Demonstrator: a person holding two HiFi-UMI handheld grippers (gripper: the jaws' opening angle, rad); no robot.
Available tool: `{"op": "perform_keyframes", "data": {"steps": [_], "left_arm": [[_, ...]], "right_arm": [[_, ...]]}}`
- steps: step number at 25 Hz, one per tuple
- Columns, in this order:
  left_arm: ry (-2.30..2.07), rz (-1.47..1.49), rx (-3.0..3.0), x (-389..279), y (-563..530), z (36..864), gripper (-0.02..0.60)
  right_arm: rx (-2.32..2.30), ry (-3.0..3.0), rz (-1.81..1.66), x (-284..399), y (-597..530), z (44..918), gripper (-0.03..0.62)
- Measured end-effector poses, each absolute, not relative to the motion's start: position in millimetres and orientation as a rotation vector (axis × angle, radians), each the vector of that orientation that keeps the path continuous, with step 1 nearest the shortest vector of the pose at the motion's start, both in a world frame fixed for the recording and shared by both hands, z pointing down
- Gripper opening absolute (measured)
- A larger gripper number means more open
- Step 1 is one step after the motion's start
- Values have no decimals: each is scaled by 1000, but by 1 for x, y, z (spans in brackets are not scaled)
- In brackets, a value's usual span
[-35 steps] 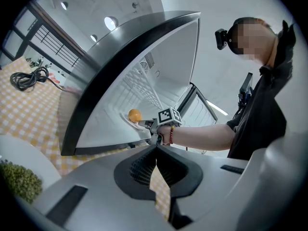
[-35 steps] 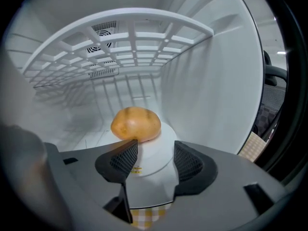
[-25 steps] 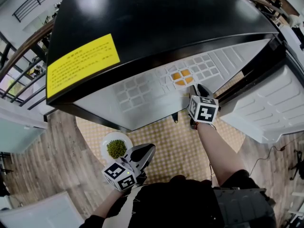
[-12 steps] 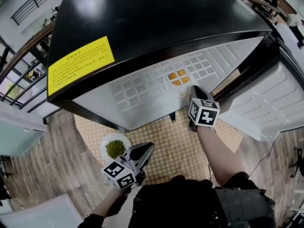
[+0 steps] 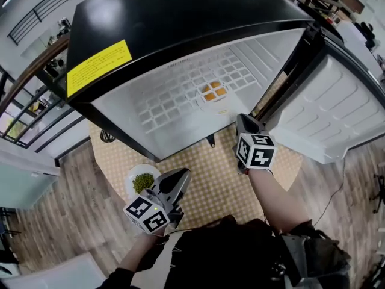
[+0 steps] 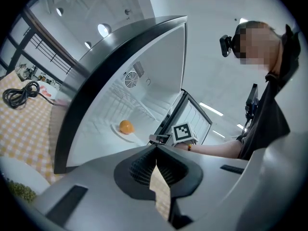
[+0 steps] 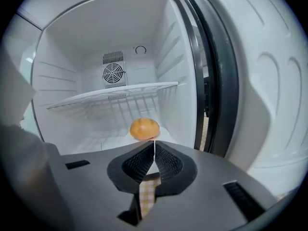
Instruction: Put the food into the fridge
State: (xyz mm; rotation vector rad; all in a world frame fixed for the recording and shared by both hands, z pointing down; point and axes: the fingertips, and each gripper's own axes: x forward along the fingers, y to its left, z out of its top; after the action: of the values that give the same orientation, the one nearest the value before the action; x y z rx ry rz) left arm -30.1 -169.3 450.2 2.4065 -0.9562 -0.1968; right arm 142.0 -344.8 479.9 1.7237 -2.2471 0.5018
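Open fridge [image 7: 120, 32]: round orange food [image 7: 144, 128] on white plate [image 6: 115, 130] inside, just ahead of right hand-held gripper [image 7: 154, 144], whose jaws have just closed together, empty. Left hand-held gripper [image 6: 156, 150] closed tight, empty. Plate [image 5: 129, 182] of green food [image 5: 142, 182] on checked surface [image 5: 216, 179], low to its left.

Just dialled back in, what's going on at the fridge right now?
The fridge stands open on the table, with an orange food item already on a white plate inside. The right gripper is in front of the opening; its jaws have just closed on nothing. The left gripper, shut and empty too, is near the plate of green food, which is on the table outside.
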Motion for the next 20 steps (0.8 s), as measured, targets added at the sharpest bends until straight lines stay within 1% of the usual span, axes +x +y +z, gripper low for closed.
{"op": "perform_keyframes", "data": {"steps": [6,11,15,20], "left_arm": [[-972,-299,2446,-26,-151,423,12],[-1010,-224,2511,-18,-131,411,12],[-1024,-237,2527,-12,-113,399,12],[-1000,-246,2568,1,-88,383,12]], "right_arm": [[1695,-2339,511,145,-302,459,20],[1676,-2391,474,149,-262,439,20],[1659,-2439,466,154,-226,423,20],[1657,-2502,535,159,-180,408,20]]}}
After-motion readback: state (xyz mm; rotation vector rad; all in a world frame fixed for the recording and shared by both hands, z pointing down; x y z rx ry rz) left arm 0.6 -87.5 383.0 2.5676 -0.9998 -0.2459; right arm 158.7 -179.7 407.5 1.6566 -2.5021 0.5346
